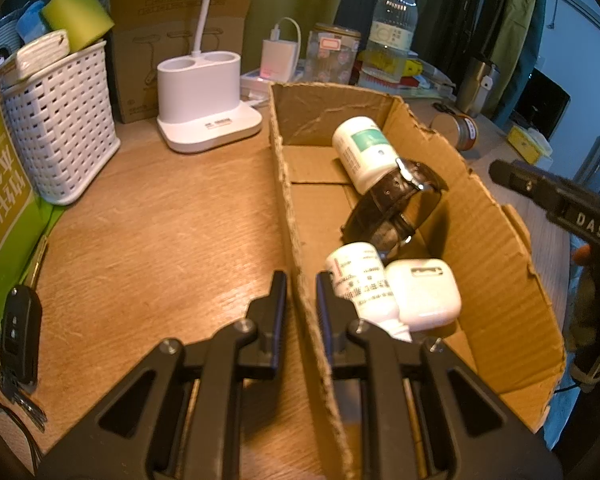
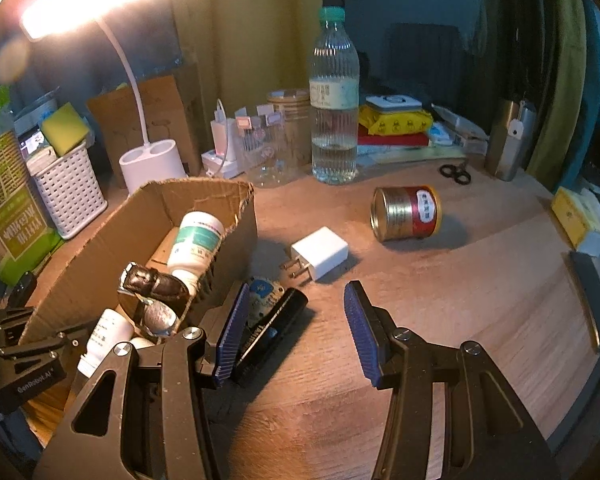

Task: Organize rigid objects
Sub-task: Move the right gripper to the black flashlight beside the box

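Observation:
My left gripper (image 1: 301, 280) is shut on the near left wall of the torn cardboard box (image 1: 496, 240), one finger inside and one outside. In the box lie a green-labelled white bottle (image 1: 362, 148), a brown-strapped watch (image 1: 396, 204), a small white bottle (image 1: 360, 280) and a white earbuds case (image 1: 424, 292). My right gripper (image 2: 296, 292) hangs open over the table beside the box (image 2: 140, 216). A black stick-shaped object (image 2: 274, 326) and a blue-labelled item (image 2: 262, 290) lie by its left pad, untouched. Ahead lie a white charger plug (image 2: 320, 258) and a tin can (image 2: 406, 212) on its side.
Along the back stand a white basket (image 1: 64, 128), a lamp base (image 1: 204, 104), a water bottle (image 2: 334, 96), a glass jar (image 2: 288, 120) and a steel tumbler (image 2: 510, 140). Scissors (image 2: 456, 174) lie near the tumbler. A car key (image 1: 18, 332) lies at the table's left edge.

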The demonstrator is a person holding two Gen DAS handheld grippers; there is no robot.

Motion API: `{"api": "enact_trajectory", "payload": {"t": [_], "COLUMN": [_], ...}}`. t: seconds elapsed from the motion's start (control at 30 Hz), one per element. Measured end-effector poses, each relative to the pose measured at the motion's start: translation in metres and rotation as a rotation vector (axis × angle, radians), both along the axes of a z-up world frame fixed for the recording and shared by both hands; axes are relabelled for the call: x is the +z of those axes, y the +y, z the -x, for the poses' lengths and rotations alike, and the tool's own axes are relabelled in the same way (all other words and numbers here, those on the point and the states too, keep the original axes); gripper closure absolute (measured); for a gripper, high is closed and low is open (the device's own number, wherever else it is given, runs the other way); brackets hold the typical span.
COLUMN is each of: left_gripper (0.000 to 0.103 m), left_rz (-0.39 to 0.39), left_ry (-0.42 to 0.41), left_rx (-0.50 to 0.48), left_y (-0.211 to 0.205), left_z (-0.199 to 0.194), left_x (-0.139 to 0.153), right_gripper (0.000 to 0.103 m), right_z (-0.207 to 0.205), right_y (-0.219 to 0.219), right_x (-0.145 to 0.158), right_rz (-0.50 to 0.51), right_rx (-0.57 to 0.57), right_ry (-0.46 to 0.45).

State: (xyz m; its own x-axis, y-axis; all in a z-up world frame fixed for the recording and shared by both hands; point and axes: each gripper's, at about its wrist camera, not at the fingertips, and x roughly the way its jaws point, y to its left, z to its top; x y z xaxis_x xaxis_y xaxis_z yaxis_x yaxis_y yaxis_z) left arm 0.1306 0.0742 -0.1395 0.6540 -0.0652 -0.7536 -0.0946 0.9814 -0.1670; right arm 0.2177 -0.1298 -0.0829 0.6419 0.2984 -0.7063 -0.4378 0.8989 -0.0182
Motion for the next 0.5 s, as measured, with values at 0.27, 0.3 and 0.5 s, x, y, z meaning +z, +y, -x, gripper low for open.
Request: {"api": "enact_trajectory", "payload": {"t": [0.27, 0.3, 0.5], "left_gripper": [0.087, 0.087, 0.087], "left_rz": [-0.001, -0.001, 0.001], "left_ry": [0.002, 0.003, 0.004], "left_rx": [0.001, 0.001, 0.002], "left_y": [0.000, 0.000, 0.000], "left_z": [0.000, 0.000, -0.002], "left_x": [0.000, -0.001, -0.002], "right_gripper": [0.051, 0.051, 0.051], "right_z": [-0.005, -0.007, -0.012], "right_y": [0.004, 0.004, 0.003], "right_x": [-0.024, -0.027, -0.040], "right_rz": [-0.007, -0.011, -0.022], "right_rx": [0.020, 0.019, 0.006], "right_ry": [0.082, 0.094, 0.152]}}
